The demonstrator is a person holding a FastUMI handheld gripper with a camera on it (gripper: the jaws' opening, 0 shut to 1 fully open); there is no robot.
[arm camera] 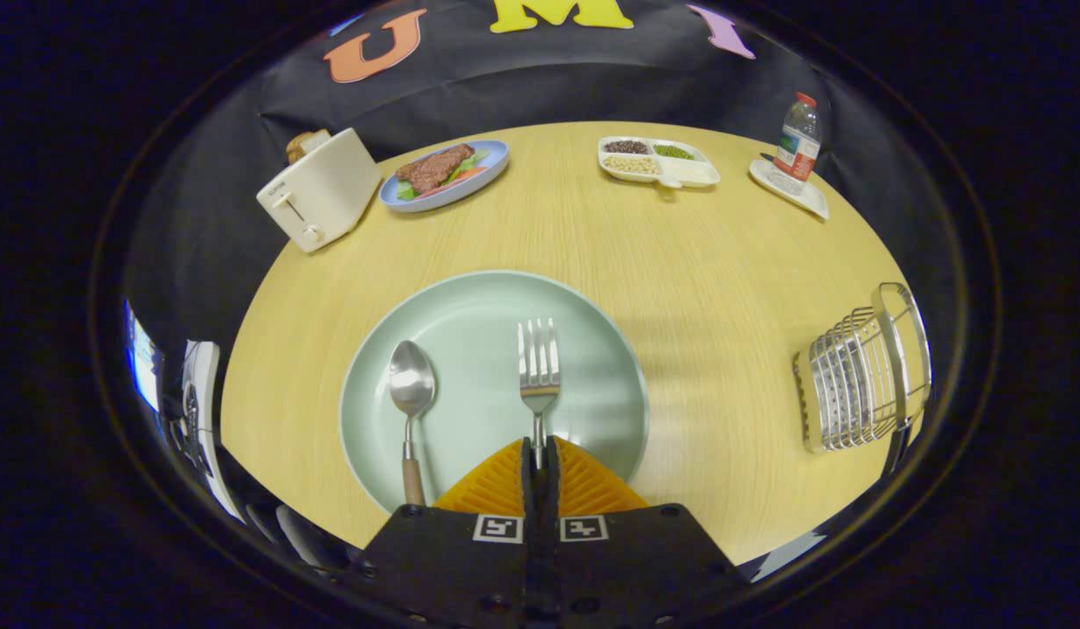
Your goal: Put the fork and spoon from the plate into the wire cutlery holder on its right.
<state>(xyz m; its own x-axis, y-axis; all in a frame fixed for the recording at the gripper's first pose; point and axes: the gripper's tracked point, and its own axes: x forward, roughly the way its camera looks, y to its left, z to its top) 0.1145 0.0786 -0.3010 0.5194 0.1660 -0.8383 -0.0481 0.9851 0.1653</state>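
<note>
Tongs [540, 450] squeezed tight on fork [538, 371] handle. Fork thin, hard, slippery metal; could twist, so grip must stay firm. Spoon [410, 397] just left, lying on plate [470, 314]. Wire cutlery holder [863, 376] far right on bench [723, 262].

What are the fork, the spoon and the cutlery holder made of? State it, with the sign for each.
Fork, its handle clamped between the tongs: polished metal, likely steel, with bright reflections.
Spoon: mirror-shiny metal bowl; the brown matte handle end looks like wood.
Cutlery holder: shiny bent metal wire, probably chromed or stainless.
</note>
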